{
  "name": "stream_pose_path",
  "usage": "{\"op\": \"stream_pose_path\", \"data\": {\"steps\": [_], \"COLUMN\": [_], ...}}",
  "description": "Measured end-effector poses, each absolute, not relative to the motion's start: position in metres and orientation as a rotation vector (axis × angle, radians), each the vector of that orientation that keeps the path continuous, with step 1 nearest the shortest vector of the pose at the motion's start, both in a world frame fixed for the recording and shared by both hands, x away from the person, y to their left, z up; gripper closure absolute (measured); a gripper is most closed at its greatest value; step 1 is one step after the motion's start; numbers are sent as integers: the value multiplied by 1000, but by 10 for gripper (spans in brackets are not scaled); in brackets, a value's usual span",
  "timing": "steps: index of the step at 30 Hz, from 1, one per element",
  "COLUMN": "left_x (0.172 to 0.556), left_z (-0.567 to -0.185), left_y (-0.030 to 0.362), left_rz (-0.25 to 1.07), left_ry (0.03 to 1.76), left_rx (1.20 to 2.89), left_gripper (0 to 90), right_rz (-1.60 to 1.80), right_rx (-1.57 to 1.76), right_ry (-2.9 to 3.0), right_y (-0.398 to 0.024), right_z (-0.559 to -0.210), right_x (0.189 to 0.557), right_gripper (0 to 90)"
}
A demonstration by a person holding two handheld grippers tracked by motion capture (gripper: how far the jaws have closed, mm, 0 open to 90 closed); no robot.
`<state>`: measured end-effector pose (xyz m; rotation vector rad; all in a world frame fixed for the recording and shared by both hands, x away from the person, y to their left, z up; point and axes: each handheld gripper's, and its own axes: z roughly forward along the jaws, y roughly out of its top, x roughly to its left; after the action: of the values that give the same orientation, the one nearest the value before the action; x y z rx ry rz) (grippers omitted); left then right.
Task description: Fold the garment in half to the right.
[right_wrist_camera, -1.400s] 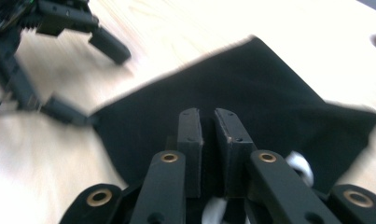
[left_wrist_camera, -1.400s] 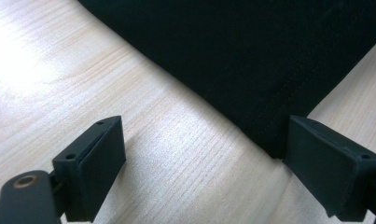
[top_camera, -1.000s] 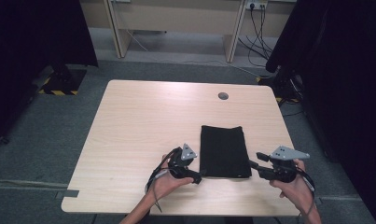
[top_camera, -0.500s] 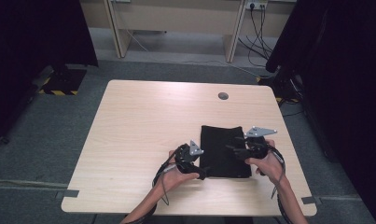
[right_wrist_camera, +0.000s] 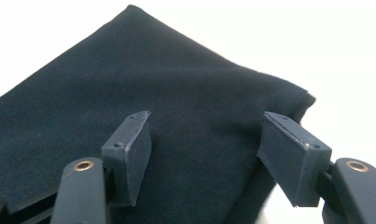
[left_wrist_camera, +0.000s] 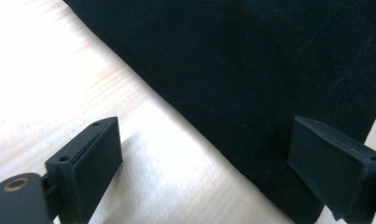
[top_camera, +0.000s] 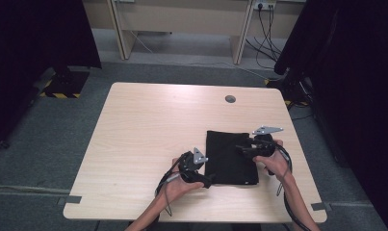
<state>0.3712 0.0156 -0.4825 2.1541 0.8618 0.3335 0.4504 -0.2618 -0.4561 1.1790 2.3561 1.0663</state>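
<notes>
I work at a pale wooden bench [top_camera: 148, 125] on which a folded black cloth [top_camera: 230, 156] lies flat, its long axis running away from me, between my two hands. It sits ahead of and beneath the right fingers [right_wrist_camera: 134, 149] and off to the right of the left ones.

My right gripper [top_camera: 244, 148] hovers over the cloth's right edge, about midway along its length and pointing in across it; its fingers have just been opening and now stand apart with nothing pinched, only dark fabric showing below the gap in the right gripper view.

My left gripper [top_camera: 207, 181] sits at the near left corner. Its fingers [left_wrist_camera: 90, 158] are spread wide and straddle the cloth's edge [left_wrist_camera: 209, 135]: one over bare wood, the other over fabric, neither pressing.

I judge the left hand nearer a corner grab, since the hem already lies between its fingers.
</notes>
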Motion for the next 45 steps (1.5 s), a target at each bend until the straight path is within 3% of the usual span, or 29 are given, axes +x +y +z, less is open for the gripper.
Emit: {"op": "stream_pose_path", "data": {"steps": [11,31,39,45], "left_x": [350,331,328,330], "left_z": [-479,-484,-485,-486], "left_y": [35,103,115,119], "left_rz": [276,370,375,381], "left_ry": [825,884,927,944], "left_rx": [2152,2178,2178,2172], "left_gripper": [82,80,5,0], "right_rz": [1133,1084,1072,1045], "right_rx": [1047,1026,1044,1076], "right_ry": [2430,2460,2456,2459], "right_y": [-239,-228,-229,-228], "right_z": [-444,-448,-452,-466], "right_x": [423,407,405,409], "right_gripper": [333,294,284,250]}}
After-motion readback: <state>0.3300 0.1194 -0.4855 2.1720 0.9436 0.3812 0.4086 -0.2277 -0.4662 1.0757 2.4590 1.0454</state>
